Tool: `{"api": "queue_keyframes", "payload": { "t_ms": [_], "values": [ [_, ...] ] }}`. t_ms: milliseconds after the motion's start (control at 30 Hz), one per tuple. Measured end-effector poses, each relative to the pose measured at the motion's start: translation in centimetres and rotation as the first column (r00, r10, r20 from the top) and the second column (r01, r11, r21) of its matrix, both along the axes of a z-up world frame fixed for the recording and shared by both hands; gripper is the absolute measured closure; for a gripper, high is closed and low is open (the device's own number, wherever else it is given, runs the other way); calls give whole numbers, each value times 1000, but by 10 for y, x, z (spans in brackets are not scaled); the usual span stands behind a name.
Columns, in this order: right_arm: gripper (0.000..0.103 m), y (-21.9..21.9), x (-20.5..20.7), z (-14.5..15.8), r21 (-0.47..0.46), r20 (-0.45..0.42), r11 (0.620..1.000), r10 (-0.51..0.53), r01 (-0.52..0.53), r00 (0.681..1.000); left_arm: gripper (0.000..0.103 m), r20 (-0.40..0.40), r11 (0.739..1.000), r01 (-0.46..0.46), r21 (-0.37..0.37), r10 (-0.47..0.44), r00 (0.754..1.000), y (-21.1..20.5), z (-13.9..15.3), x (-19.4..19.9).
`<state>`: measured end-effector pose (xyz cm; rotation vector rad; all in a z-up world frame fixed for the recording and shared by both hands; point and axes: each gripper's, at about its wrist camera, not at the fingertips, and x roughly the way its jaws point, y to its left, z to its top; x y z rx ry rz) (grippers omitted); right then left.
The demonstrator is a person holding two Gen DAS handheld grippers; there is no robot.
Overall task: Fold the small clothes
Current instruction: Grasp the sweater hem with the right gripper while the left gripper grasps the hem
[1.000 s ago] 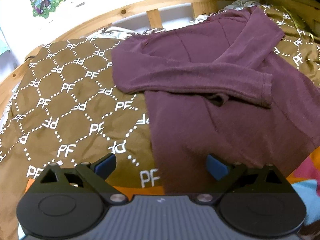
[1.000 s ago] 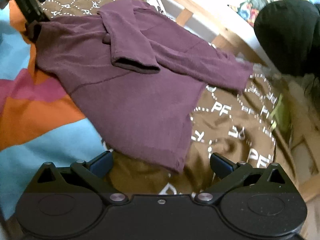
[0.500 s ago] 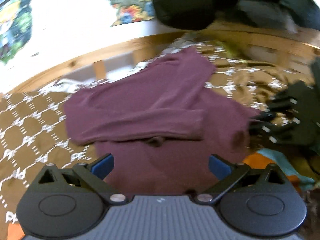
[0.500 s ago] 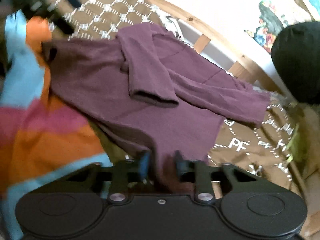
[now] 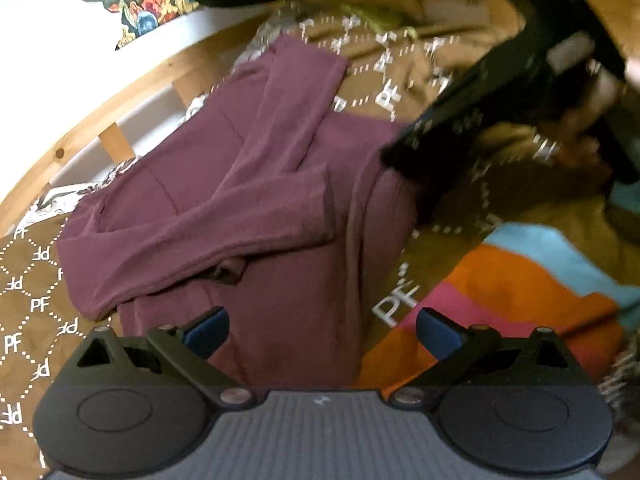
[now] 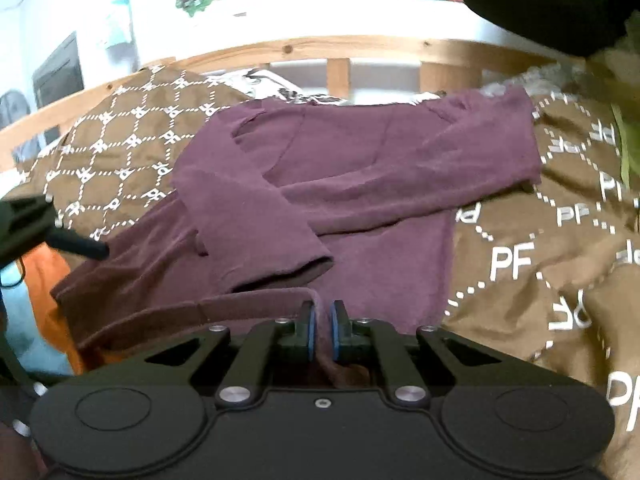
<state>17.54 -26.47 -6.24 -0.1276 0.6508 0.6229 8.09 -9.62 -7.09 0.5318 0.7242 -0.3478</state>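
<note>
With its blue pads pinched nearly together, the right tool grips the near hem edge of the maroon long-sleeve top; a fold of fabric is clamped between the pads and the hem lifts off the bed toward it. Left tool has jaws spread wide, nothing between them, hovering over the top's lower part and near its side edge; not touching the fabric as far as visible. Just beyond, the top lies mostly flat on a brown blanket with white PF lettering and diamond pattern. One sleeve is folded across the chest, cuff pointing toward the camera; the other sleeve lies stretched out sideways. At the left of the right wrist view, the black tip of the left tool shows near the top's edge. Beside the brown blanket, a striped orange, pink and light-blue cover. Farther back, a wooden bed rail with slats, then a white wall with colourful pictures. Dark blurred clothing at top right.
</note>
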Motion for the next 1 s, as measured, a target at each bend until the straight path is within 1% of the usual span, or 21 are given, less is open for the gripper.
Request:
{"api": "queue_keyframes", "payload": {
  "t_ms": [33, 100, 133, 167, 200, 233, 267, 300, 333, 400, 500, 567, 600, 667, 733, 800, 833, 867, 933, 967, 1000],
  "values": [
    [96, -3, 2, -1, 9, -7, 1000, -9, 10, 1000, 5, -7, 1000, -5, 13, 6, 1000, 0, -3, 1],
    [96, -9, 5, -3, 27, -22, 999, -30, 31, 999, 15, -4, 999, -27, 34, 28, 1000, -1, -5, 3],
    [96, -12, 6, -4, 33, -27, 999, -35, 35, 999, 19, 2, 999, -31, 28, 31, 1000, 1, -5, 2],
    [96, -15, 7, -5, 40, -33, 998, -37, 38, 999, 28, 9, 999, -34, 16, 34, 999, 3, -2, 3],
    [96, -16, 8, -6, 44, -37, 998, -36, 38, 999, 40, 14, 999, -33, 12, 32, 999, 3, -1, 3],
    [96, -17, 8, -6, 47, -40, 998, -34, 36, 999, 48, 22, 999, -38, 9, 38, 999, 4, 1, 4],
    [95, -18, 7, -7, 47, -44, 998, -31, 33, 999, 63, 27, 999, -44, 4, 44, 999, 5, 3, 6],
    [95, -19, 7, -7, 47, -45, 998, -29, 31, 999, 76, 24, 999, -47, -7, 47, 999, 7, 4, 8],
    [94, -19, 7, -7, 47, -45, 998, -28, 30, 999, 80, 20, 999, -49, -21, 50, 999, 9, 6, 11],
    [87, -20, 6, -6, 41, -41, 999, -29, 31, 999, 92, 31, 997, -65, -52, 67, 997, 12, 11, 16],
    [74, -25, 3, -5, 38, -35, 999, -35, 36, 999, 96, 16, 993, -90, -76, 91, 996, 13, 15, 32],
    [58, -30, 1, -4, 48, -34, 998, -32, 33, 999, 96, 3, 990, -108, -90, 109, 994, 15, 16, 42],
    [54, -33, -1, -3, 60, -33, 998, -20, 22, 999, 97, -5, 989, -113, -96, 113, 994, 16, 16, 47],
    [35, -35, -5, -1, 75, -31, 997, 17, -14, 999, 97, -21, 987, -122, -107, 120, 993, 19, 16, 56],
    [31, -33, -9, 0, 61, -13, 997, 52, -52, 999, 97, -29, 985, -127, -114, 125, 992, 20, 15, 61],
    [36, -26, -12, -2, -7, 17, 998, 63, -63, 998, 96, -37, 984, -133, -121, 129, 991, 22, 14, 63],
    [49, -24, -13, -3, -35, 30, 998, 60, -59, 998, 95, -42, 983, -129, -127, 125, 991, 23, 13, 63],
    [65, -22, -13, -6, -57, 37, 997, 52, -49, 998, 92, -44, 983, -129, -130, 124, 991, 25, 12, 62],
    [74, -24, -11, -8, -38, 27, 999, 32, -31, 999, 83, -38, 985, -124, -119, 121, 992, 25, 10, 59],
    [79, -26, -10, -8, -16, 28, 1000, 22, -21, 999, 75, -27, 987, -122, -107, 120, 992, 26, 9, 56],
    [82, -27, -10, -7, -6, 35, 1000, 14, -14, 999, 70, -19, 988, -121, -98, 120, 993, 26, 9, 54]
  ]
}}
